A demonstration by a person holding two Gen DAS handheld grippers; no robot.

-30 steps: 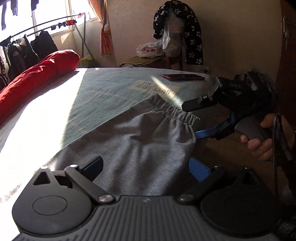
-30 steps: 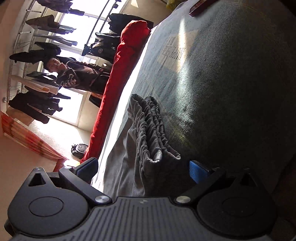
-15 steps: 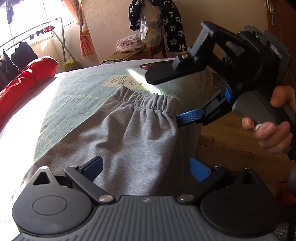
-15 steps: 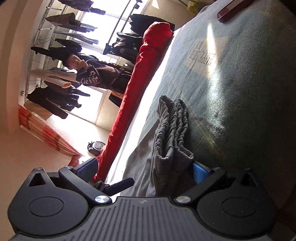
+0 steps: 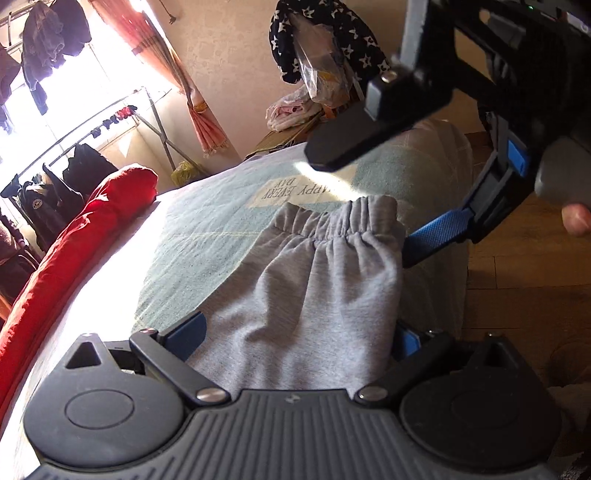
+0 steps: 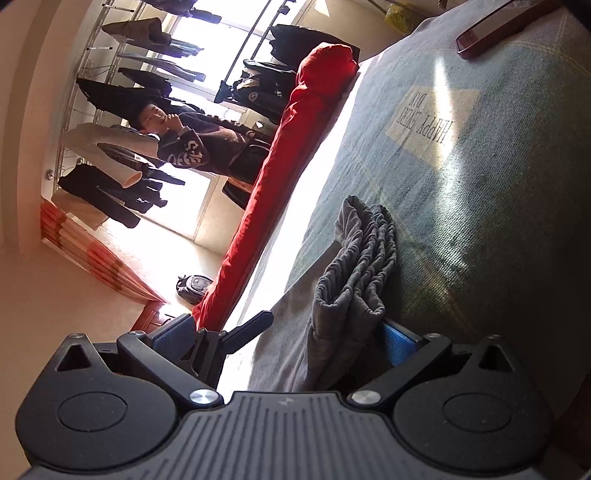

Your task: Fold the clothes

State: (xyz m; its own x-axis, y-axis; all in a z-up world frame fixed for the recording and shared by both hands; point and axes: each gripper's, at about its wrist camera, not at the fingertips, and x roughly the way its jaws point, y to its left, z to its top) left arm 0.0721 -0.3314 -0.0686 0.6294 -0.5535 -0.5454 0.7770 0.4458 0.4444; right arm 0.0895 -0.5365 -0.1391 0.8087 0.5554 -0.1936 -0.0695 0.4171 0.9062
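**Grey trousers held at the waistband on the bed**

The bed [image 5: 229,236] fills most of both views, covered in a blue-green sheet with a pale printed patch. A long red quilt [image 5: 74,240] lies rolled along its far side, by the bright window. Beyond it a clothes rack [image 6: 122,92] carries dark garments, and a person in a dark sweatshirt [image 6: 195,147] stands beside it. In the left wrist view a star-patterned garment [image 5: 332,40] hangs against the wall past the foot of the bed.

The grey trousers [image 5: 306,295] lie on the near part of the bed, at its edge, with the gathered elastic waistband [image 5: 332,221] towards the printed patch. The left claw [image 5: 295,332] has its fingers spread wide, one on each side of the grey cloth; whether it grips the cloth cannot be told. The right claw [image 6: 291,332] also stands wide, its blue right finger [image 6: 397,341] touching the bunched corner of the waistband; a firm hold cannot be told. In the left wrist view the right claw reaches in from the right with one blue finger against the waistband's corner, a hand [image 5: 576,218] on its handle.

A dark red phone [image 6: 506,26] lies on the far end of the bed.
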